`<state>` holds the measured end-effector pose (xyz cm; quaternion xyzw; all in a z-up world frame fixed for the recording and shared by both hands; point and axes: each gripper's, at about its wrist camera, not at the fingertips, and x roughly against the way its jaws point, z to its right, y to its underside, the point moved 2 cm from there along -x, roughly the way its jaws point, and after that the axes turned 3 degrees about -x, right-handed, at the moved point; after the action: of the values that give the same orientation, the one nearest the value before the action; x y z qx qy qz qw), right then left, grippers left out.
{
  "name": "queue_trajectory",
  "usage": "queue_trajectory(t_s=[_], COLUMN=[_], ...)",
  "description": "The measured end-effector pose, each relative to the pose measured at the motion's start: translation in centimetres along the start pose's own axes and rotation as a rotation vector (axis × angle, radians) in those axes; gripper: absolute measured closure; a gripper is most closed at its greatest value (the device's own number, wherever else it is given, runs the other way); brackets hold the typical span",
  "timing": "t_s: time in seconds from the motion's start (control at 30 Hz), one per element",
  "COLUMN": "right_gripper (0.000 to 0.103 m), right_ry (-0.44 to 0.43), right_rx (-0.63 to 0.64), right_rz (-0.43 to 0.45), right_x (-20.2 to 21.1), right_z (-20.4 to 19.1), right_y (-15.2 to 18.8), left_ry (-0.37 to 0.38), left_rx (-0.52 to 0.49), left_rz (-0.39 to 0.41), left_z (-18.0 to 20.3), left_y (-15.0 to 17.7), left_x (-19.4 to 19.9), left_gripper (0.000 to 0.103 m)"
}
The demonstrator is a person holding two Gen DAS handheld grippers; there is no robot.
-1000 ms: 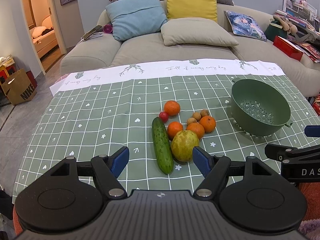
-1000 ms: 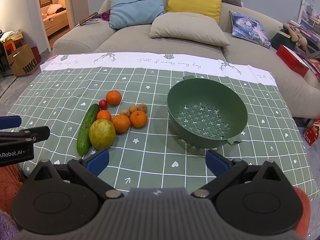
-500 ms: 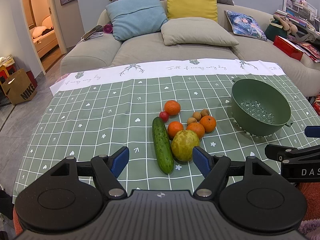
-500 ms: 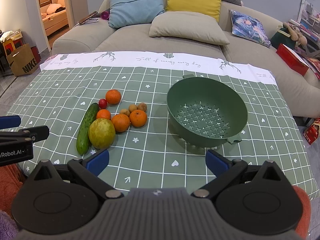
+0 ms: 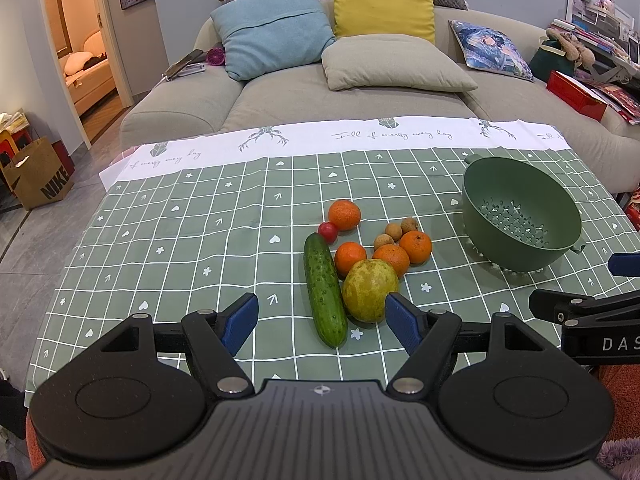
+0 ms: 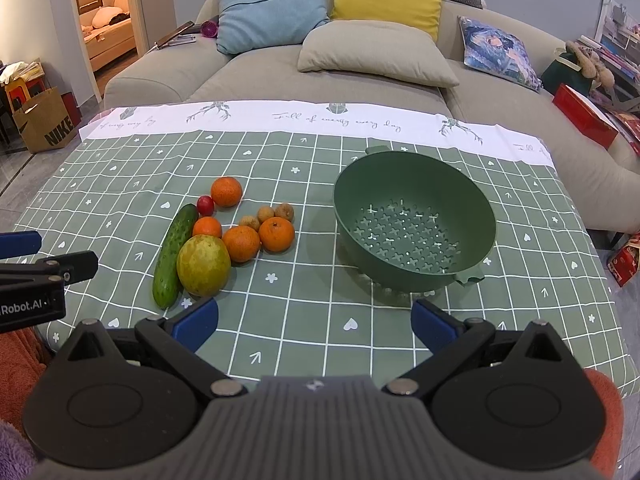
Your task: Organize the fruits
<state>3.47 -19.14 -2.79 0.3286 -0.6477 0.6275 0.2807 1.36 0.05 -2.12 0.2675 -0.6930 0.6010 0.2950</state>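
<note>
I take the green colander (image 6: 414, 216) as my landmark. It sits empty on the table (image 6: 304, 320), and all the produce lies in one cluster well to its left: a cucumber (image 5: 325, 288) on the cluster's far side from the colander, a large yellow-green fruit (image 5: 370, 290) touching it, four oranges, a small red fruit (image 5: 328, 231) and three little brown ones (image 5: 394, 232).

My left tool (image 5: 322, 318) hangs spread wide and holds nothing; the yellow-green fruit and the cucumber's near end lie straight ahead between its tips. The cucumber's long axis runs almost along this tool's pointing line, so its fingers would close across the short width.

My right tool (image 6: 314, 320) is also spread and empty, and it faces the bare cloth between the cluster and the colander, with the colander just ahead to the right.

I judge the left tool nearer the fruit and the right nearer the colander.
</note>
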Motion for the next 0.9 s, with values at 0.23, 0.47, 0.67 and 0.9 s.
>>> queue_trajectory(t_s=[0.23,0.47,0.67,0.9], right_gripper=[0.005,0.014,0.024,0.035], right_ry=[-0.044,-0.156,-0.256,-0.287], right_rx=[0.009,0.076,0.081,0.050], right_rz=[0.015,0.038,0.000,-0.048], right_x=[-0.6,-2.1,-4.8,-8.6], right_z=[-0.1,-1.1,-2.2,-3.8], right_y=[-0.2,-0.7,-0.9,-1.5], left_ry=[0.048,0.106,0.144,0.183], left_rx=[-0.003,-0.012,0.018,0.086], left_rz=[-0.006,-0.061,-0.134,-0.191], left_z=[-0.3,-0.9,-2.0,-3.3], left_y=[-0.1,-0.7,-1.0,-1.4], left_x=[-0.9,-2.9,-5.5,-8.5], left_gripper=[0.019,0.032,0.045,0.054])
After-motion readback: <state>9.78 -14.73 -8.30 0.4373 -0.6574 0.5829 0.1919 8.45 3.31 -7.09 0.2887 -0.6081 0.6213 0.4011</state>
